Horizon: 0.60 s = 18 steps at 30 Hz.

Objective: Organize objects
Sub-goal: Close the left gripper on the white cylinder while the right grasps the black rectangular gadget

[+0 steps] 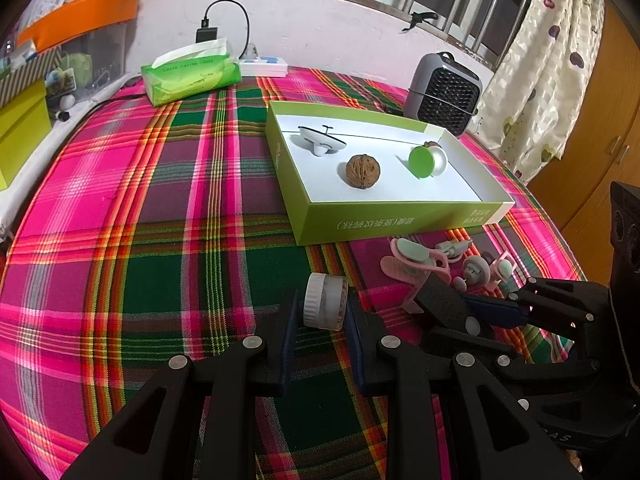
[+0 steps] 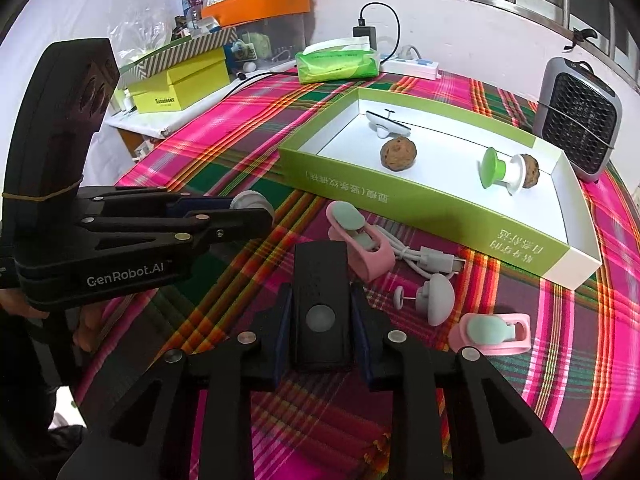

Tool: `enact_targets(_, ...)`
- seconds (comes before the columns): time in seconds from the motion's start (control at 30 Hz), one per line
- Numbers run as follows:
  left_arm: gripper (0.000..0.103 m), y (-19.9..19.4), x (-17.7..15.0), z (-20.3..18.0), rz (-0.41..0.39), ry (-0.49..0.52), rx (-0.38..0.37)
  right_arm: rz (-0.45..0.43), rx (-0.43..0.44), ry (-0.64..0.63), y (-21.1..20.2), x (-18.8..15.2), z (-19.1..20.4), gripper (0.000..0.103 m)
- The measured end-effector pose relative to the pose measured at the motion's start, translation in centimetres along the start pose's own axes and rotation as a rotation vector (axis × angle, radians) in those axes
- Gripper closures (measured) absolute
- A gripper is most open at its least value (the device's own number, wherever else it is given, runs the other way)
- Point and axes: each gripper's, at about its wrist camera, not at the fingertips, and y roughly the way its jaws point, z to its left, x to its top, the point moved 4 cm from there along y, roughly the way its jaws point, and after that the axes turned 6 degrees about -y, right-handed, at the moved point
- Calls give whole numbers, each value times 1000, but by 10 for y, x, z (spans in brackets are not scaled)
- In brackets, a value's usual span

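Note:
My left gripper [image 1: 322, 312] is shut on a small white-capped jar [image 1: 325, 301], held just above the plaid cloth; it shows in the right wrist view [image 2: 256, 208] too. My right gripper [image 2: 320, 312] is shut on a black remote with a grey button [image 2: 320, 300], also seen from the left wrist [image 1: 444, 304]. The green box with a white inside [image 1: 400, 216] holds a walnut [image 1: 363, 171], a white spinning top [image 1: 320, 142] and a green-and-white spool [image 1: 426, 160]. A second walnut [image 2: 530, 170] lies behind the spool.
On the cloth before the box lie pink clips [image 2: 360, 240] [image 2: 492, 334], a white cable [image 2: 428, 258] and a grey top [image 2: 432, 298]. A tissue pack [image 1: 192, 76], power strip [image 1: 264, 66] and small heater [image 1: 444, 92] stand at the back. Boxes [image 2: 180, 80] are stacked left.

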Motion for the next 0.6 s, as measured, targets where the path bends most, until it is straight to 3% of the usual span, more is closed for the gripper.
enact_targets(0.6,86,-6,4,1,-14,12,12,-27,14,28,-10,1,-2,75)
